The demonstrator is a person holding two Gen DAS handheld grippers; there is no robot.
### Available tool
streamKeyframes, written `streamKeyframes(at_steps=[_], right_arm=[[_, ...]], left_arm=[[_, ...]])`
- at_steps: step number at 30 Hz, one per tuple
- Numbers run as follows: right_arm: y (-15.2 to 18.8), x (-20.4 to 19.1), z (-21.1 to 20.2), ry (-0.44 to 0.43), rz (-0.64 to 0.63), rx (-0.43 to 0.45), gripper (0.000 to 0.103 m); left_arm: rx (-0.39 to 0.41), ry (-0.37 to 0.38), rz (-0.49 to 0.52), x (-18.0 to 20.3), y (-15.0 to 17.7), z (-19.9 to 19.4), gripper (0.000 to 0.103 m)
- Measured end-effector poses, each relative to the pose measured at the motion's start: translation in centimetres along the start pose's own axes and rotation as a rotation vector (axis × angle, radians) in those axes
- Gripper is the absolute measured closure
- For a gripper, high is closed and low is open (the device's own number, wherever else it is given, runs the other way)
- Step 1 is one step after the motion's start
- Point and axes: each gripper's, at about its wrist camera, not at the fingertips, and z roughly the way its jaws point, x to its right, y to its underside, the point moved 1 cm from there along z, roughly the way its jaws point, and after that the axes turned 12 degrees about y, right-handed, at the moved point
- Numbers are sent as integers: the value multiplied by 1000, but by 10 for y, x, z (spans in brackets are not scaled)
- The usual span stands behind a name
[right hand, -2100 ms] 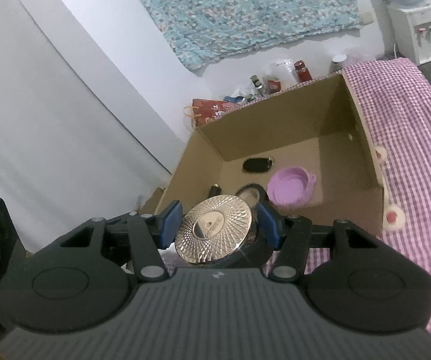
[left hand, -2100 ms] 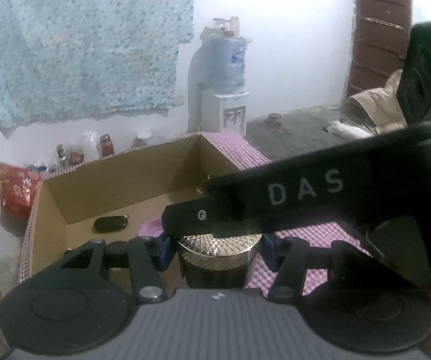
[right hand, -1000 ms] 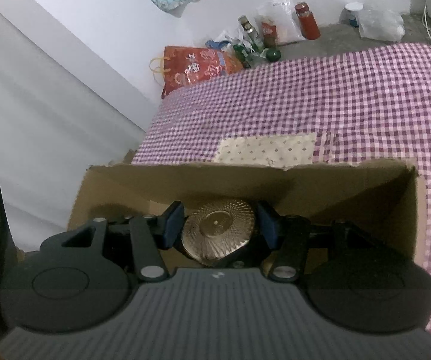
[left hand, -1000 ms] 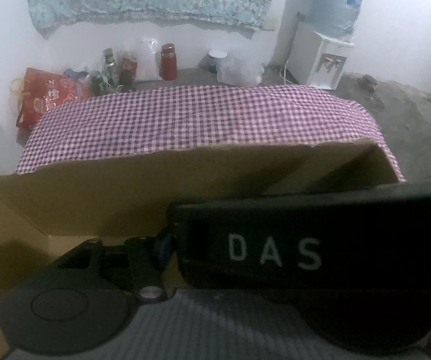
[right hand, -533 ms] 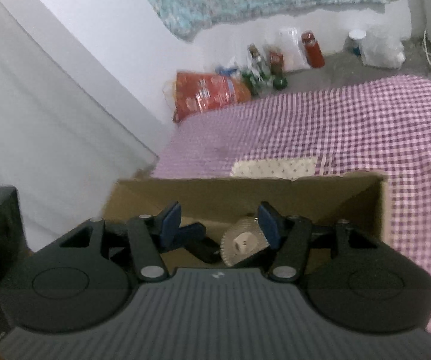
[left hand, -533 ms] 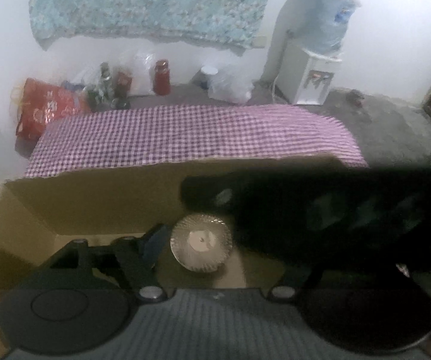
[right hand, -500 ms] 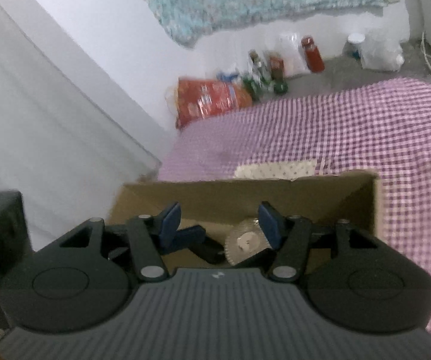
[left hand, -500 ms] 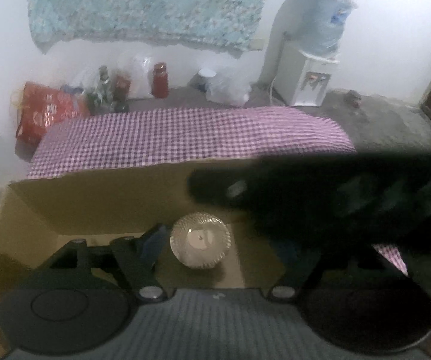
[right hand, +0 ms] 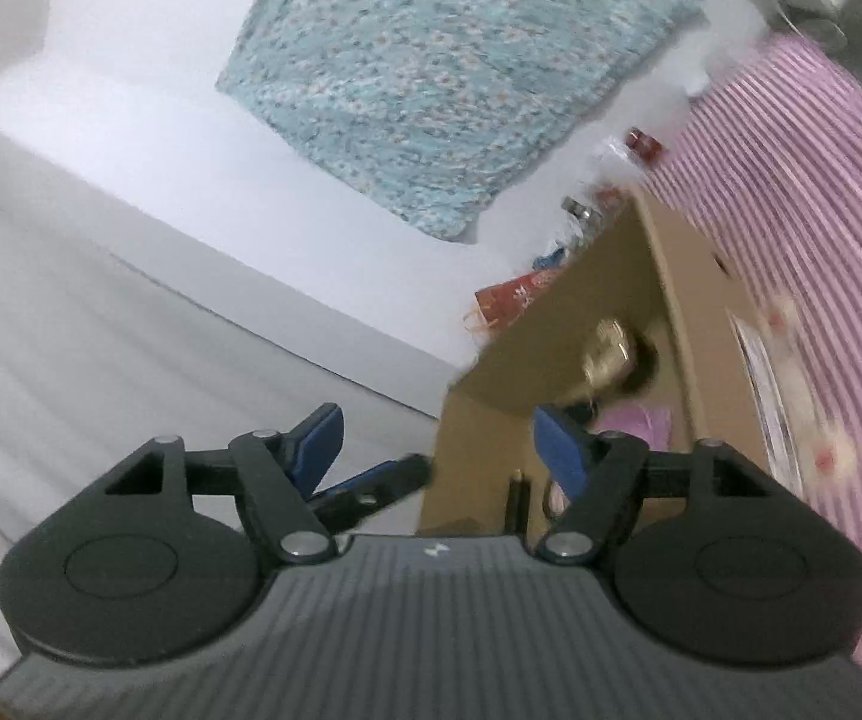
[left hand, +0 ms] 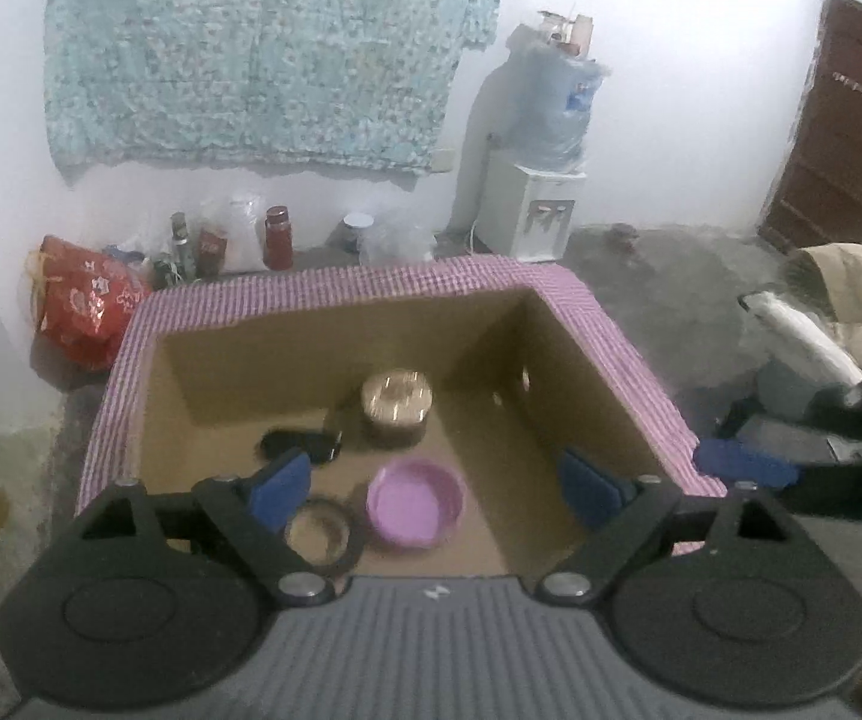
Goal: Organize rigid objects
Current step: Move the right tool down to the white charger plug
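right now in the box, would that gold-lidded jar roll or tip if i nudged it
The gold-lidded jar stands upright on the cardboard box floor and looks squat, so it would probably slide rather than tip. Its round body could roll if knocked over. It looks rigid, possibly glass, so maybe fragile.

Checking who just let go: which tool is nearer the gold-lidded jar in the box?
Left, by a little. The left tool hangs open over the box's near edge, facing the gold-lidded jar. The right tool is outside the cardboard box, past its right wall.
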Motion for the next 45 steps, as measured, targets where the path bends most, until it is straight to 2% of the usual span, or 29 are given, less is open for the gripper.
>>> streamKeyframes(at_steps=[5, 7, 9, 12, 16, 19, 23, 26, 34, 36, 44, 45], right_arm=[[64, 35, -2, 74, 80, -42, 31], [84, 42, 6, 91, 101, -78, 31], [99, 42, 18, 104, 92, -121, 31], [114, 34, 37, 138, 46, -168, 31], [118, 9, 63, 190, -44, -187, 31], [118, -9, 78, 244, -108, -179, 31], [116, -16, 94, 295, -138, -167, 33], [117, -14, 108, 321, -145, -186, 38], [116, -17, 134, 366, -188, -226, 48], [115, -17, 140, 369, -191, -235, 48], [117, -12, 161, 383, -206, -291, 50], [118, -10, 162, 386, -200, -295, 50]], left_arm=[[-12, 23, 32, -5, 55, -30, 11], [-50, 56, 58, -6, 73, -34, 9], [-70, 83, 72, -8, 90, -32, 9], [-67, 81, 78, -13, 110, -27, 9], [-52, 120, 76, -13, 131, -13, 9], [-34, 101, 83, -11, 143, 1, 11], [-37, 73, 95, -11, 154, 21, 33], [-39, 44, 98, -16, 158, 32, 42], [-27, -14, 149, -16, 167, 50, 51], [-21, -35, 152, -16, 166, 54, 57], [-20, -116, 163, -9, 161, 69, 61], [-24, -123, 163, -9, 160, 72, 64]])
